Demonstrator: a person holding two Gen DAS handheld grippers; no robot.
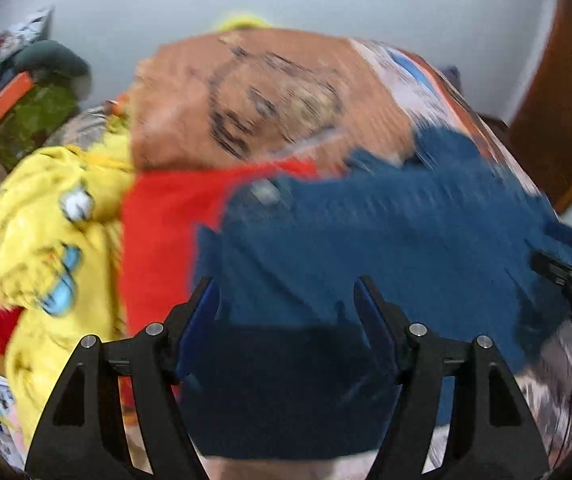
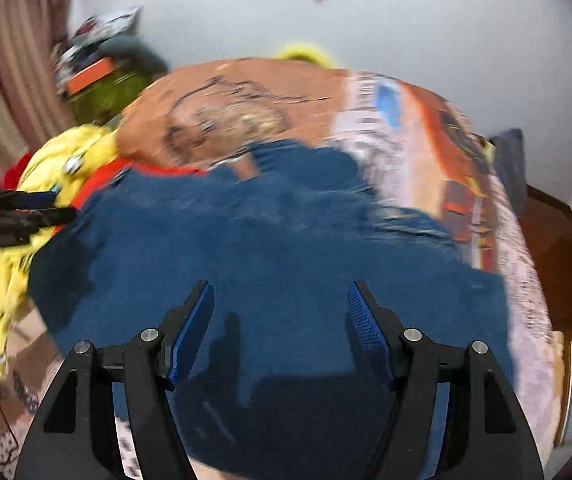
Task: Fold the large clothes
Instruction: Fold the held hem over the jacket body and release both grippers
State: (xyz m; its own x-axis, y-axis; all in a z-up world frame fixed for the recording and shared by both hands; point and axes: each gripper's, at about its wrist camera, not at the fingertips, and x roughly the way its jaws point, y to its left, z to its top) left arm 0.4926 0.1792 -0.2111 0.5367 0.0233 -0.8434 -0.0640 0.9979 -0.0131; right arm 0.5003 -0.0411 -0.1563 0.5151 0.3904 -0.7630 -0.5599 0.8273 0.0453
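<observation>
Because both views are smeared with motion, we judge the main risk to be a blind pinch: our left hand-held gripper [image 1: 286, 300] and right hand-held gripper [image 2: 280, 304] both hang with jaws apart and nothing between them over the blue garment [image 2: 286, 248], and closing now could gather several soft layers or the bedspread [image 1: 270, 92] beneath instead of one edge. The blue cloth looks thick and matte, rumpled at its far edge, lying across the near part of the bed. Just beyond on the left, a red cloth [image 1: 158, 232] and a fuzzy yellow printed garment [image 1: 34, 232] crowd it and could get dragged along. Farther off, the orange printed bedspread lies flat toward the pale wall [image 2: 406, 20].
</observation>
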